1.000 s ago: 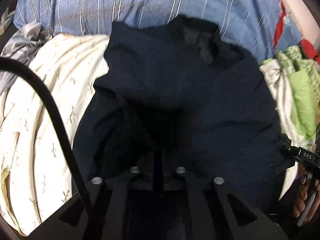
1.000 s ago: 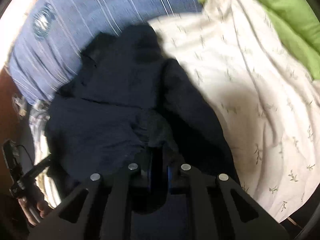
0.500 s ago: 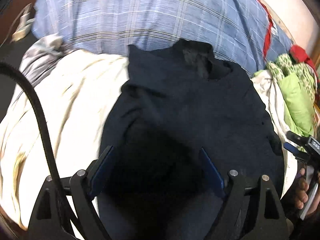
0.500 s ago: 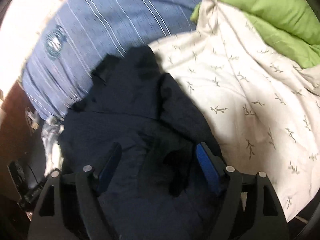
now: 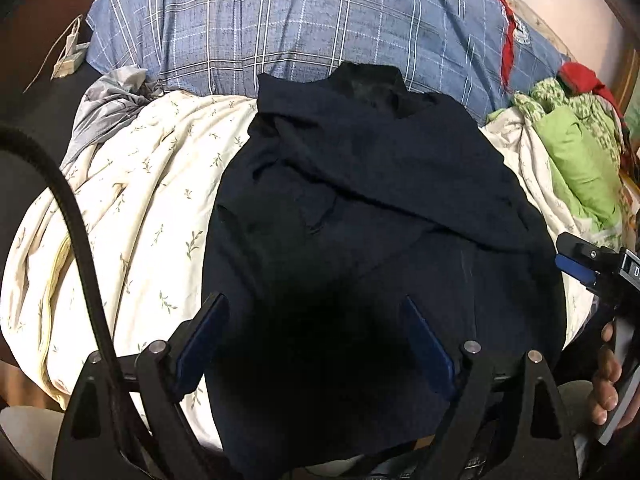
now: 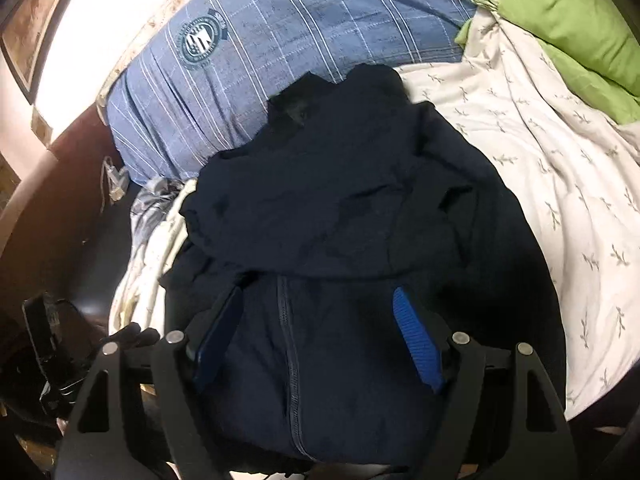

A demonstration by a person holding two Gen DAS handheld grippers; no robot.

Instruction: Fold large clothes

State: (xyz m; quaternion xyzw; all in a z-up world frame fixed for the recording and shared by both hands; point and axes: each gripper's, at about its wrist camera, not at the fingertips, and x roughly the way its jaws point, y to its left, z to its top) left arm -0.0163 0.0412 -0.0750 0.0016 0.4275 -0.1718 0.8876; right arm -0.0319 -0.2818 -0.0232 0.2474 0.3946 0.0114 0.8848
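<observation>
navy jacket point(image 6: 352, 216) lies lengthwise, collar toward the blue pillow point(image 6: 280, 40); left tongs point(image 5: 316, 340) opening, right tongs point(image 6: 320, 332) wide, both empty.

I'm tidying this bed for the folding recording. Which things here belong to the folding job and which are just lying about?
Belongs to the job:
- navy zip jacket
- left claw, open
- right claw, open

Just lying about:
- blue checked pillow
- leaf-print cream quilt
- green bedding
- grey cloth
</observation>
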